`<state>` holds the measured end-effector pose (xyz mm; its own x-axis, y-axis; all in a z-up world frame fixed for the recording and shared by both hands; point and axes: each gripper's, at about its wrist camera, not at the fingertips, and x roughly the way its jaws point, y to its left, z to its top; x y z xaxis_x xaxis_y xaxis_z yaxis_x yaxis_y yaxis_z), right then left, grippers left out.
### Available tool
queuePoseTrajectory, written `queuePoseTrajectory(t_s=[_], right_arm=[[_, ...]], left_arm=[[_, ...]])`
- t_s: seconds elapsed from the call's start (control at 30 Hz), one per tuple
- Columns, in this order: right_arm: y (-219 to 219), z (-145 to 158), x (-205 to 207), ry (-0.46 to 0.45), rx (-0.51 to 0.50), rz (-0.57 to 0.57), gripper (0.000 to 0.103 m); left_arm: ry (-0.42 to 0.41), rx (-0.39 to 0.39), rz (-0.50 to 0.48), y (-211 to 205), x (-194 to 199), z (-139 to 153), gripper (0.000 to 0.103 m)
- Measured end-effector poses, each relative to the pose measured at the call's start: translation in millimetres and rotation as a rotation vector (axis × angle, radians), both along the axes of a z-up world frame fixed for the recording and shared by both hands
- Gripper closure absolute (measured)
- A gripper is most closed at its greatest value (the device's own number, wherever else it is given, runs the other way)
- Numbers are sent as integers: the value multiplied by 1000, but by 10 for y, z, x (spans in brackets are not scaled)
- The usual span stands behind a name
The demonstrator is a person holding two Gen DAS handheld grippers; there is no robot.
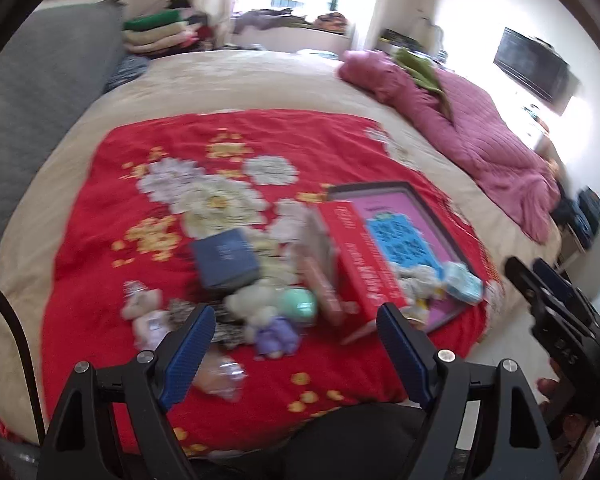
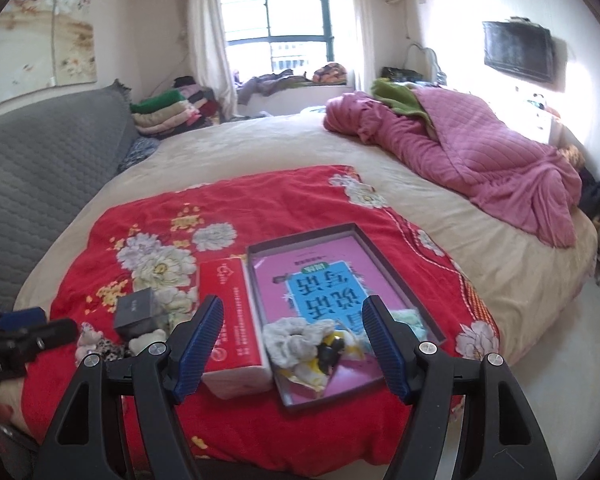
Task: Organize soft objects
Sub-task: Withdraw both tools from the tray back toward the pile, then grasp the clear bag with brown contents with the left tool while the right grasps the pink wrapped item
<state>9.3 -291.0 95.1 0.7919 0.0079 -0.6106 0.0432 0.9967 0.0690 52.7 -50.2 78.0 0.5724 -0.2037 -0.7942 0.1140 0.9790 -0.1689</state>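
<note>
A shallow dark tray (image 2: 404, 276) with a pink and blue printed bottom lies on the red floral blanket (image 2: 284, 196). It holds a white scrunchie (image 2: 296, 338), a yellow and black soft item (image 2: 328, 354) and a pale green one (image 2: 410, 316). Left of it lie a cream plush bear (image 1: 248, 300), a purple plush (image 1: 276, 334), a mint ball (image 1: 300, 304) and a pink plush (image 1: 144, 308). My left gripper (image 1: 296, 320) is open above these toys. My right gripper (image 2: 292, 312) is open above the tray's near end. The left wrist view is blurred.
A red tissue pack (image 2: 232, 312) lies beside the tray, and a dark blue box (image 1: 224, 260) sits by the toys. A pink quilt (image 2: 480, 152) lies at the bed's right side. A grey headboard (image 2: 40, 168) and folded clothes (image 2: 168, 114) stand at the left.
</note>
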Motion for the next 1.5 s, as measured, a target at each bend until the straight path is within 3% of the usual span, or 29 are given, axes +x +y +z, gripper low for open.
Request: queuePoseTrajectory(t_s=[0.23,0.63,1.17,1.5], right_arm=[[251,24,11,0,-27,57,30],[712,-77,24,24,-82,149,30],[1109,-514,99,109,-158,248,30],[1464,-1015,312,188,-311,312,30]], left_arm=[[14,-1,120,613,-66,-39,21],[60,-18,219,1169,-183,-294,21],[177,-34,176,1085,-166,-940,21],[250,-51,127,937,-108,-1324,21]])
